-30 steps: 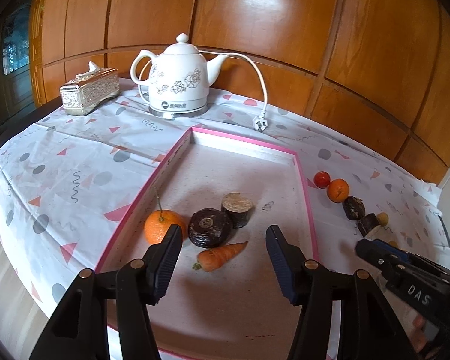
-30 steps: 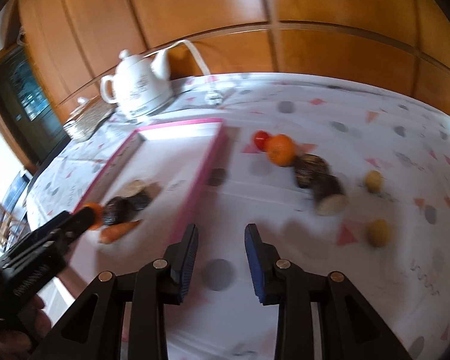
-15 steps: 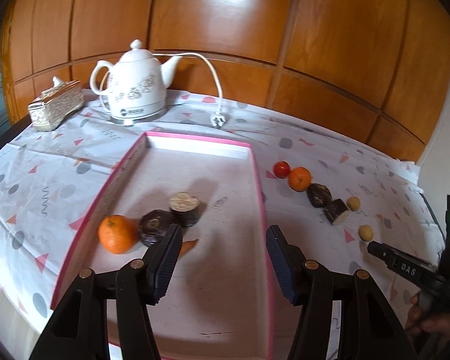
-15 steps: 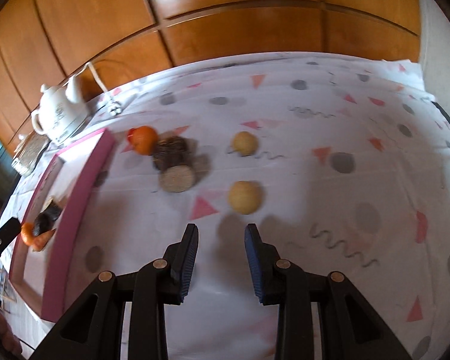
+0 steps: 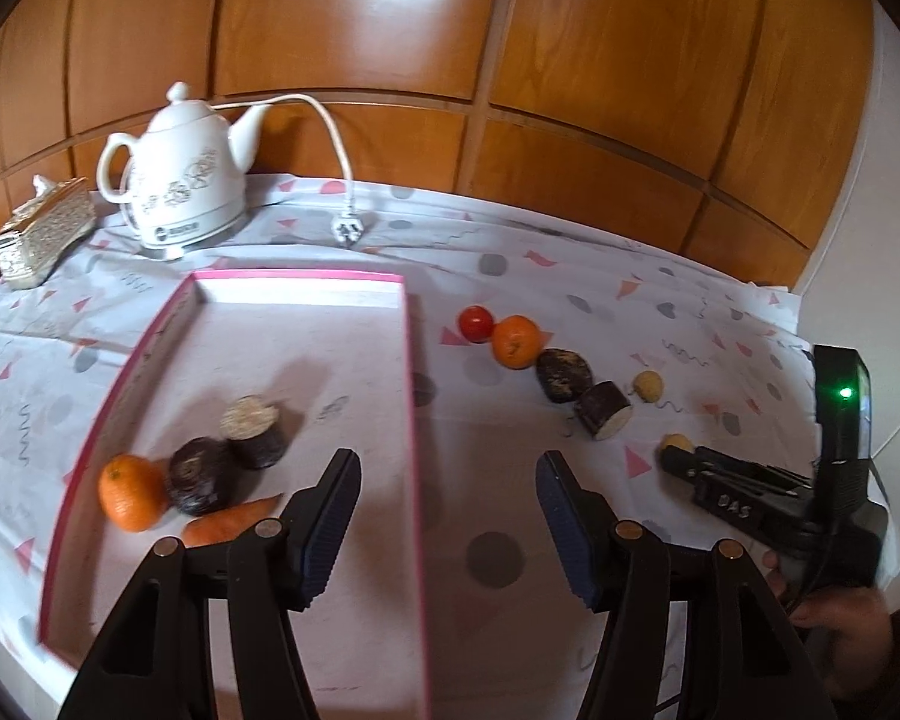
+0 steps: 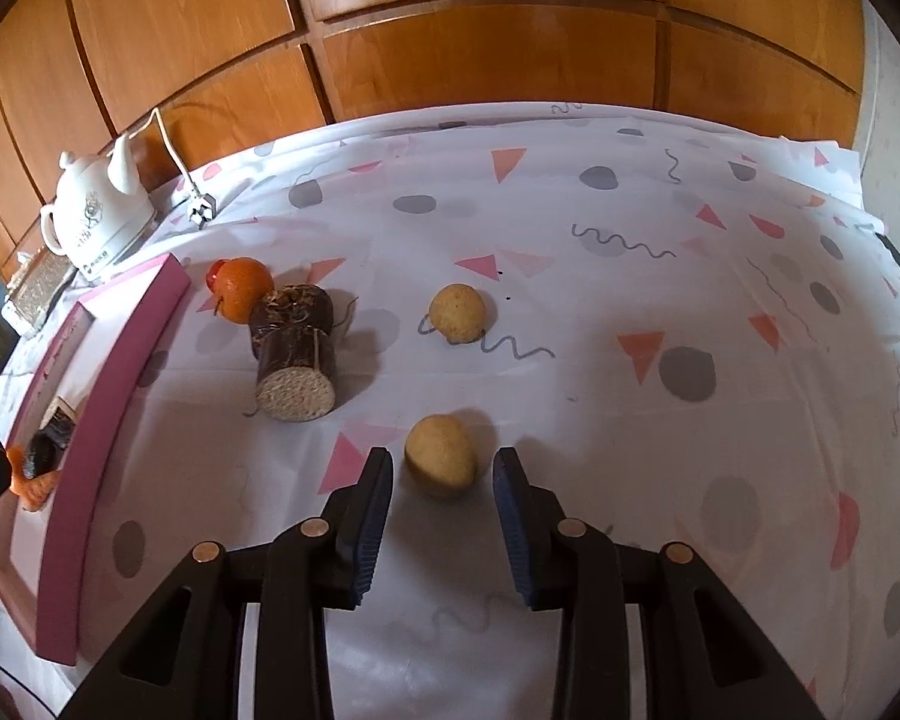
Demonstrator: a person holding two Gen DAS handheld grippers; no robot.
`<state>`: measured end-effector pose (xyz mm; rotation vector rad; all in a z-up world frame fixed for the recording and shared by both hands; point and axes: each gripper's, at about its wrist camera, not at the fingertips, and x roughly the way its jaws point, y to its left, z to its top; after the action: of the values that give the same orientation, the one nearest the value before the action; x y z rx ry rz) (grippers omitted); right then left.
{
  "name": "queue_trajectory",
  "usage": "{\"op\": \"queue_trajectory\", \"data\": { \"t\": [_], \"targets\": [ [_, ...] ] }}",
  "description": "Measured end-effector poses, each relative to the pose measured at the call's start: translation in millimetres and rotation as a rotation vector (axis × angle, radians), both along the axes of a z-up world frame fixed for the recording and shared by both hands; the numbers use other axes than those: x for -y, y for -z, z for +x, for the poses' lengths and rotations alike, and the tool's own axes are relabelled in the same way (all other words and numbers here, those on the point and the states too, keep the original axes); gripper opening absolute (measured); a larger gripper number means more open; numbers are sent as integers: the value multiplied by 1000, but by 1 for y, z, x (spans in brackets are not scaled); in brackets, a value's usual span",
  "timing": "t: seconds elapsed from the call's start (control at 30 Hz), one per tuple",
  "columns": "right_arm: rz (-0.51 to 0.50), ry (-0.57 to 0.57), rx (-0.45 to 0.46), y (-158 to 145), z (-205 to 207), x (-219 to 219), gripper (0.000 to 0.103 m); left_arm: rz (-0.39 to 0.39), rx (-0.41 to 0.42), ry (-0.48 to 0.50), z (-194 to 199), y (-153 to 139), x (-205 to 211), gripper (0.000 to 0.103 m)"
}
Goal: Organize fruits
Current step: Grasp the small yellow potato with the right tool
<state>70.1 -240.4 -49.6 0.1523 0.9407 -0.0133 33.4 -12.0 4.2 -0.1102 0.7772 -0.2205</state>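
Observation:
A pink-rimmed tray (image 5: 411,360) holds an orange (image 5: 131,492), two dark cut pieces (image 5: 201,474) and a carrot (image 5: 228,519). On the cloth to its right lie a tomato (image 5: 475,323), an orange (image 5: 516,341), two dark pieces (image 6: 294,348) and two small yellow fruits. My right gripper (image 6: 441,474) is open, its fingers on either side of the near yellow fruit (image 6: 441,459), apart from it. The other yellow fruit (image 6: 457,312) lies farther back. My left gripper (image 5: 447,510) is open and empty above the tray's right rim.
A white kettle (image 5: 183,186) with cord and plug (image 5: 347,231) stands at the back left, next to a tissue box (image 5: 42,231). Wooden panelling (image 5: 510,90) runs behind the table. The cloth's right edge (image 6: 882,228) is near a white wall.
My right gripper has moved right and forward from the tray side to the near yellow fruit, which now sits between its fingers. My left gripper has swung right, toward the tray's right rim.

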Motion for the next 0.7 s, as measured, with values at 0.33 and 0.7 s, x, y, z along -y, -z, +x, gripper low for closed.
{"op": "queue_trajectory", "data": {
  "t": [0.33, 0.7],
  "targets": [
    [-117, -35, 39, 2, 1, -1, 25, -1, -43, 38, 23, 12, 37, 62],
    [-178, 4, 62, 4, -2, 9, 25, -39, -110, 69, 55, 30, 84, 62]
  ]
}}
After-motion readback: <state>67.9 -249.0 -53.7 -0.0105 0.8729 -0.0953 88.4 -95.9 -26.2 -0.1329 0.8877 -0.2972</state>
